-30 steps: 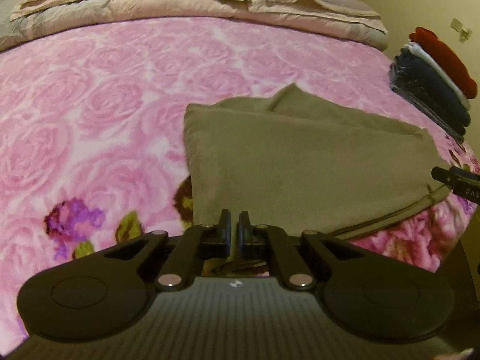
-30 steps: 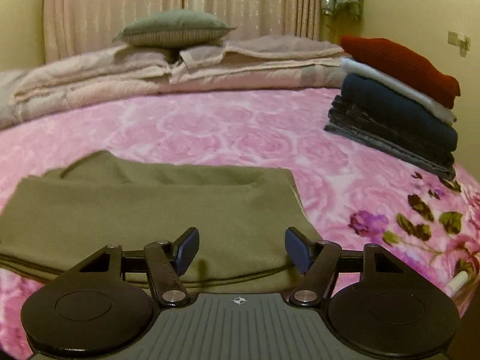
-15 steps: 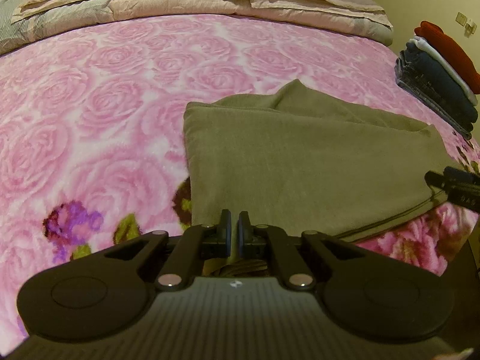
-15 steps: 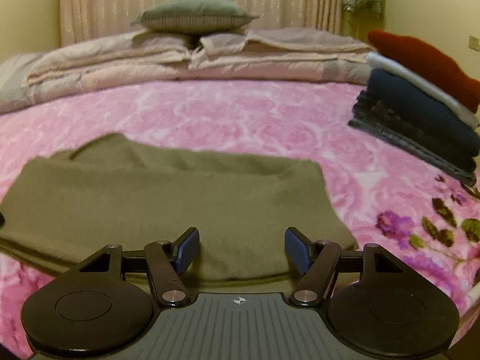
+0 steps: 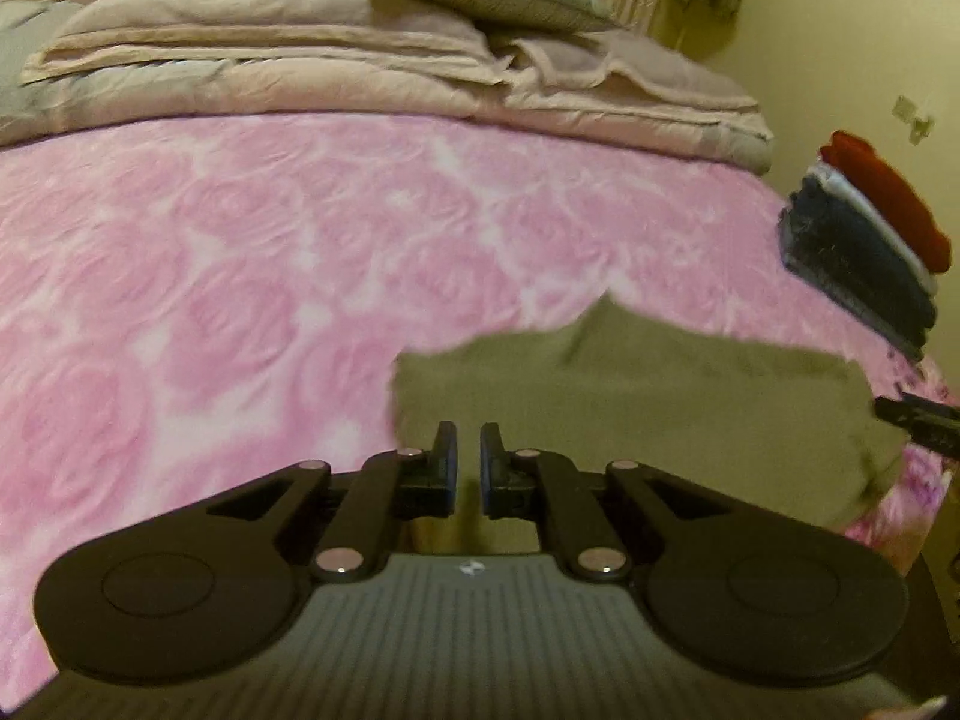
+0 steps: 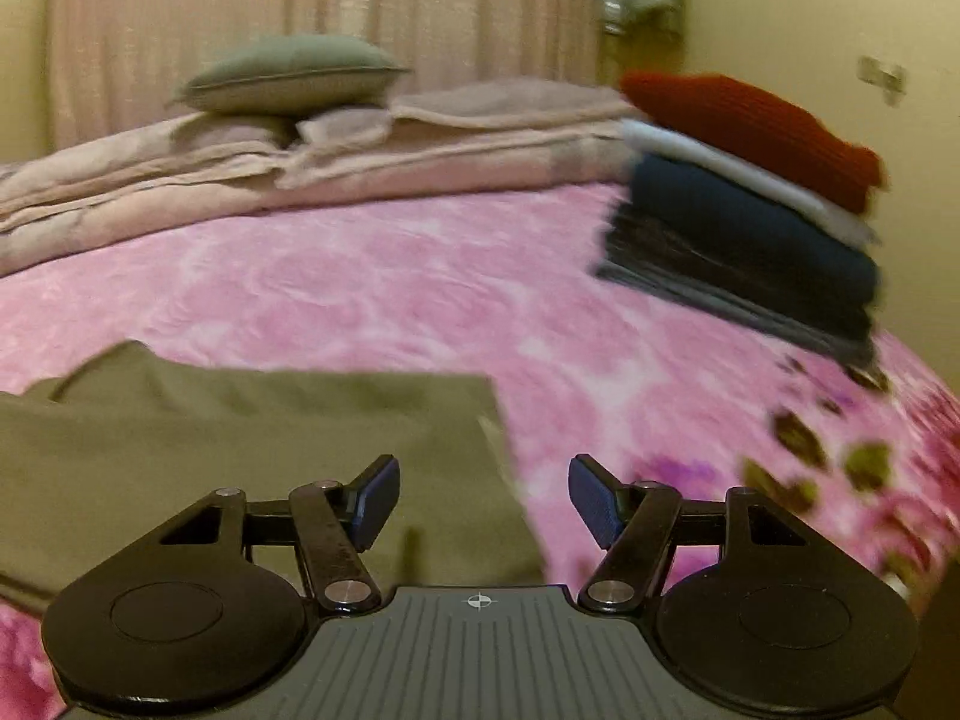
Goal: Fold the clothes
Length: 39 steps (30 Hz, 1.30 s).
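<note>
An olive-green garment (image 5: 660,408) lies folded flat on the pink rose bedspread (image 5: 240,270). My left gripper (image 5: 468,438) hovers over the garment's near left corner. Its jaws stand a narrow gap apart and are opening, with nothing between them. In the right wrist view the garment (image 6: 240,438) fills the lower left. My right gripper (image 6: 483,480) hangs above its right edge, jaws wide apart but closing, pressing on nothing. A fingertip of the right gripper (image 5: 918,420) pokes in at the right of the left wrist view.
A stack of folded clothes (image 6: 744,216), red on top over white and dark blue, sits at the bed's right side (image 5: 864,240). Folded beige bedding (image 5: 300,72) and a grey-green pillow (image 6: 288,72) lie along the far end. A yellow wall rises on the right.
Both views have tilted up and blurred. The left gripper has drawn back from the garment and its gap has widened slightly. The right jaws have narrowed and shifted toward the garment's right edge.
</note>
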Each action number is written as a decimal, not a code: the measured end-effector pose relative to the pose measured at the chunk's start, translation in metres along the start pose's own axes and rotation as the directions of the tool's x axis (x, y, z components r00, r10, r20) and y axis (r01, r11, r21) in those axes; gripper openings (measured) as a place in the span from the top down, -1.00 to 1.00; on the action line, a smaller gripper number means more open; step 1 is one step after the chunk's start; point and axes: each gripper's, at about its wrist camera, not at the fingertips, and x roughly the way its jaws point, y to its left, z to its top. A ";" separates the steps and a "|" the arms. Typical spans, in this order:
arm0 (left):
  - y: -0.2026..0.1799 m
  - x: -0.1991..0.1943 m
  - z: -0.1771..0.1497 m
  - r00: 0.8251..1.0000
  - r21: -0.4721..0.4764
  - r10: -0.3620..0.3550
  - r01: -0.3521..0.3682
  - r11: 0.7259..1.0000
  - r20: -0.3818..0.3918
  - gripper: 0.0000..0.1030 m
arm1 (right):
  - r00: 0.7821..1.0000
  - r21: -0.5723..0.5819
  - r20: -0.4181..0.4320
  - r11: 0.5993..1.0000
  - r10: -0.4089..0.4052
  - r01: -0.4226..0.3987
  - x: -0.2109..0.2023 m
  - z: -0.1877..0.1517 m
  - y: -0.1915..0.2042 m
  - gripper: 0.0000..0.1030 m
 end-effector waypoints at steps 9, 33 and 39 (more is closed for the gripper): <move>0.002 0.067 0.003 1.000 0.018 -0.026 0.026 1.000 -0.002 0.95 | 0.999 -0.039 -0.033 0.999 0.036 -0.038 0.076 0.002 0.004 0.73; -0.024 -0.057 -0.060 0.991 -0.064 0.070 -0.077 0.995 -0.111 0.85 | 0.988 0.155 -0.154 0.988 0.015 0.009 -0.073 -0.047 0.021 -0.52; -0.043 -0.095 -0.074 0.983 -0.032 0.116 -0.122 0.992 -0.143 0.66 | 0.986 0.208 -0.163 0.978 0.018 0.017 -0.115 -0.056 0.037 -0.57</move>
